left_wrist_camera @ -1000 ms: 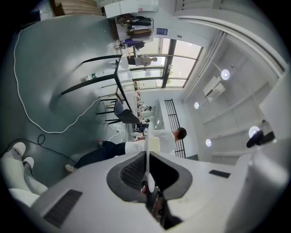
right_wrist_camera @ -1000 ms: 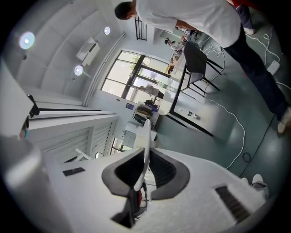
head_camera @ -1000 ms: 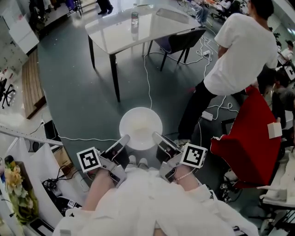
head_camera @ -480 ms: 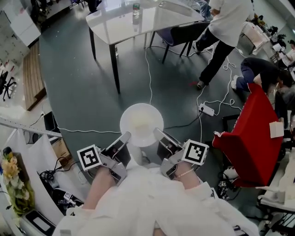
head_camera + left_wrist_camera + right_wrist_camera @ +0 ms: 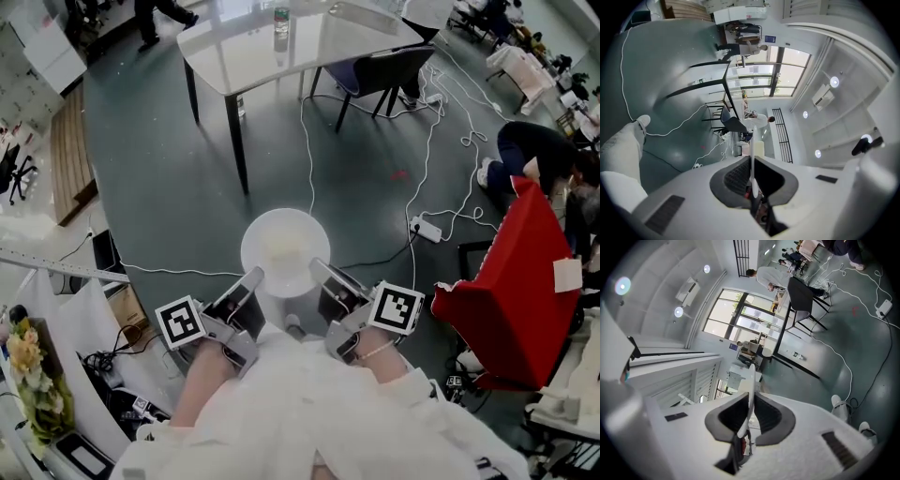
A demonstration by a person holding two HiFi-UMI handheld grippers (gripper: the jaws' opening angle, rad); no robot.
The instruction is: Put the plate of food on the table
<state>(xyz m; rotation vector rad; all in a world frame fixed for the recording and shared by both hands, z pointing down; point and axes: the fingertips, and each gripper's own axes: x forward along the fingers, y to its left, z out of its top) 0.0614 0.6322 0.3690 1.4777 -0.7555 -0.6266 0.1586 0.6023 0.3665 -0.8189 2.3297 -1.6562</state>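
plate: a round white plate, held level in front of the person's body and above the floor, not on any surface yet
food: a pale patch in the plate's middle; what it is cannot be told
left gripper: the left gripper is clamped on the plate's near-left rim; in the left gripper view the rim shows as a thin white edge pinched between the dark pads
right gripper: the right gripper grips the near-right rim the same way, with the white edge caught between its pads in the right gripper view
share of the load: the two grips mirror each other, so neither hand is nearer the goal; the plate is round, so it has no long axis to line up
table: the table lies ahead of the plate and a little to the left, well apart from it, with open grey floor between
on the table: a bottle stands toward the far side; the near corner looks bare
along the way: a white cable runs over the floor from near the plate toward the table; a dark chair stands at the table's right
step in hand: carrying, as I judge it; the setting-down is not yet begun
risk: the plate could tip if the two grips move unevenly
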